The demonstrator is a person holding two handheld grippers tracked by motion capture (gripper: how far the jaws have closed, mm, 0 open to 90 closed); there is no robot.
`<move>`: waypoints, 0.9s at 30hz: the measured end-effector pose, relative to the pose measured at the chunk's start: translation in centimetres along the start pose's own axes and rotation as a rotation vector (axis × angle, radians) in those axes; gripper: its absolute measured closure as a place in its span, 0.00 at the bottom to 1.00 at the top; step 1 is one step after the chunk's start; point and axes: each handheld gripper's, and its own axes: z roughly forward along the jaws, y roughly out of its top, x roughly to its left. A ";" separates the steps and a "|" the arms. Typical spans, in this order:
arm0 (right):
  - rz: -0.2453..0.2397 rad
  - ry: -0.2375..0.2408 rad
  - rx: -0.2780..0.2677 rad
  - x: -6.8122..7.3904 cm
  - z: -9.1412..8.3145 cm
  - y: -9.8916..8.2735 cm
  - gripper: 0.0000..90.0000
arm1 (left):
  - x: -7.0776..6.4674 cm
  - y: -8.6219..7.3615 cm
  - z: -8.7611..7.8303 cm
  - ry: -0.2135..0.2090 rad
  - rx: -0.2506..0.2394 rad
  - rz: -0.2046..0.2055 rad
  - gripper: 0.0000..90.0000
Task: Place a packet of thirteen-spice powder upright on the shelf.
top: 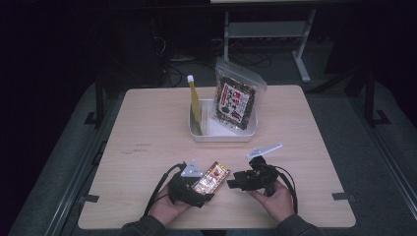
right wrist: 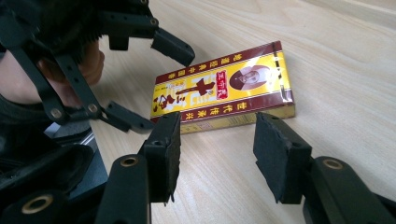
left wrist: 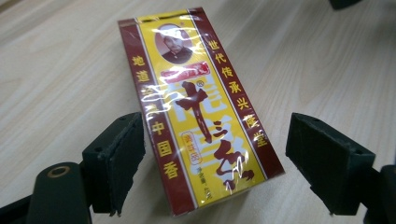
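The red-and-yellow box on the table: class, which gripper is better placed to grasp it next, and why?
Probably the left gripper: its open jaws already straddle the box, one on each long side. The right gripper is open too, but the box lies beyond its jaws.

A red and yellow box (right wrist: pixel 224 91) is seen lying flat on the wooden tabletop (right wrist: pixel 336 56). The right gripper (right wrist: pixel 217 156) is held just short of it, jaws parted, nothing between them. The left gripper (right wrist: pixel 161 84) is seen at the box's left end, its jaws spread on either side.
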 end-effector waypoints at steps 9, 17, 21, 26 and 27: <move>0.013 -0.021 -0.009 -0.5 -0.1 0.1 0.53 | -0.2 -0.1 0.4 0.039 0.028 0.012 0.23; 0.064 -0.014 0.009 -1.6 0.3 0.4 0.46 | -0.1 -0.1 0.3 0.045 0.052 0.003 0.35; 0.095 -0.001 0.015 -2.1 0.5 0.7 0.44 | -0.1 0.0 0.2 0.056 0.062 0.000 0.36; 0.112 0.004 0.023 -2.5 0.6 1.2 0.43 | 0.1 -0.2 0.0 0.064 0.059 -0.005 0.36; 0.114 0.006 0.024 -2.6 0.7 1.4 0.43 | 0.2 -0.2 -0.1 0.063 0.056 -0.008 0.36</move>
